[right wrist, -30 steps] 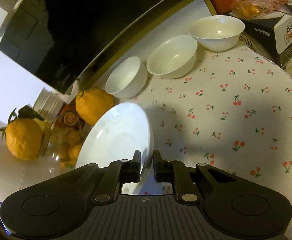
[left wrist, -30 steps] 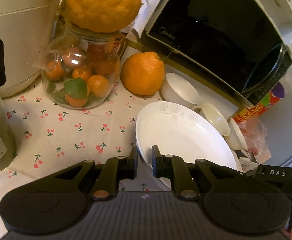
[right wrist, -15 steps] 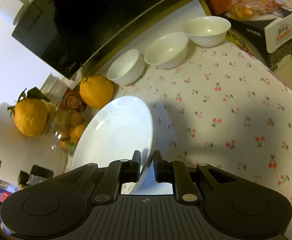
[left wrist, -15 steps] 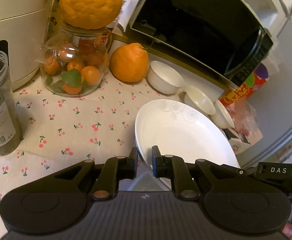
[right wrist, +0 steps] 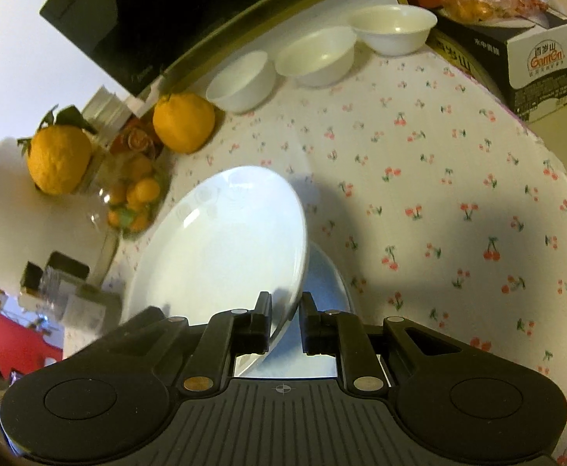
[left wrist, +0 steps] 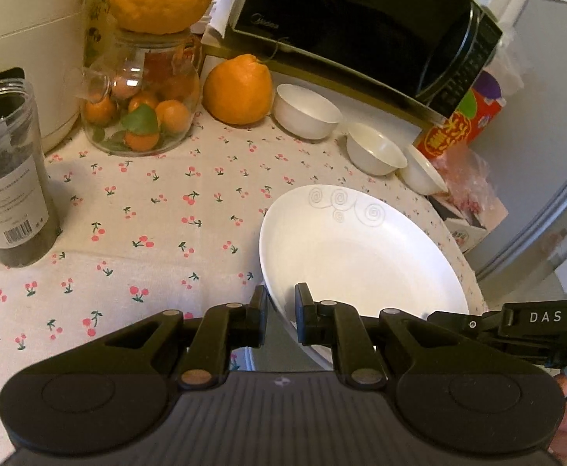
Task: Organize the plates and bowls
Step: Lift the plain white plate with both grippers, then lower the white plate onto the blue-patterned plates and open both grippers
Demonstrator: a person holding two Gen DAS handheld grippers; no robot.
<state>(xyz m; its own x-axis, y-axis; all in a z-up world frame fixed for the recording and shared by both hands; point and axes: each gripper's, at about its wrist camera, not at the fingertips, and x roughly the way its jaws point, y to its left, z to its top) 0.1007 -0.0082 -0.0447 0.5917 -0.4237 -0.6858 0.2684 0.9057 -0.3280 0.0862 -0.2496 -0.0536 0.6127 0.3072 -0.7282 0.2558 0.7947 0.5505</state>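
Observation:
A white plate with swirl marks (left wrist: 357,248) is held above the cherry-print tablecloth (left wrist: 147,209). My left gripper (left wrist: 281,308) is shut on its near left rim. My right gripper (right wrist: 285,320) is shut on the rim of the same plate (right wrist: 221,248), which tilts up to the left in that view. A second white plate (right wrist: 328,275) lies under it. Three small white bowls (left wrist: 306,110) (left wrist: 376,147) (left wrist: 423,173) stand in a row at the back by the microwave; they also show in the right wrist view (right wrist: 240,79) (right wrist: 316,58) (right wrist: 394,25).
A black microwave (left wrist: 361,27) stands at the back. A large orange (left wrist: 238,89), a glass jar of small oranges (left wrist: 139,108) with an orange on top, and a dark plastic jar (left wrist: 7,178) stand at the left. Boxes (right wrist: 536,50) sit at the right table edge.
Both grippers have pulled back and up with the plate, away from the microwave and fruit. A second plate now shows beneath it in the right wrist view.

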